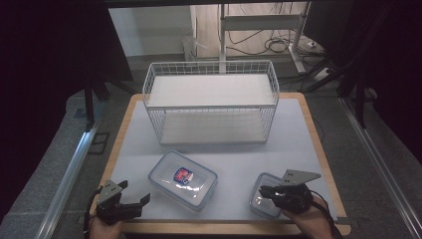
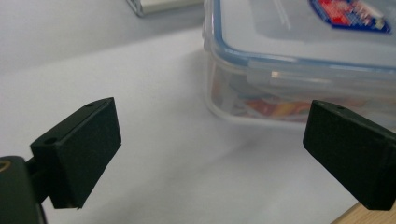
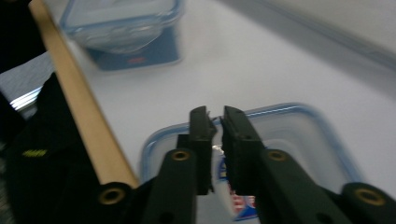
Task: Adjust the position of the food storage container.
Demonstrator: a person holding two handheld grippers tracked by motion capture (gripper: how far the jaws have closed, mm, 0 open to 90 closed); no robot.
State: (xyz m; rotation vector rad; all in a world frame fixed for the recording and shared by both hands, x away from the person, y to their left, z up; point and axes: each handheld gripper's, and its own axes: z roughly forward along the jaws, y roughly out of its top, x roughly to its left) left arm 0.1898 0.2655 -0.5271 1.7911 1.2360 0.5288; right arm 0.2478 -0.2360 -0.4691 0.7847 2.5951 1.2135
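Left gripper (image 1: pixel 130 203) is seen at the near-left corner of the table (image 1: pixel 308 144), jaws spread wide, nothing held. In the left gripper view the jaws stand well apart with bare white surface between them; the large container (image 2: pixel 299 60) lies just ahead to their right, not touched. A staging position before a grasp is suspected.

Large container (image 1: pixel 183 180), lidded, with a red-and-blue label, is set flat near the front centre, turned at an angle. Open white surface is left on all its sides.

Wire rack (image 1: pixel 211 102), two shelves, both bare, is placed at the far centre, with clear room between it and the containers.

Small container (image 1: pixel 262 195) is set at the near-right, close to the wooden front edge; little margin is left there.

Right gripper (image 1: pixel 268 191) is held just over its lid. In the right gripper view the jaws (image 3: pixel 215 135) are nearly closed, a thin gap left; whether anything is pinched cannot be told.
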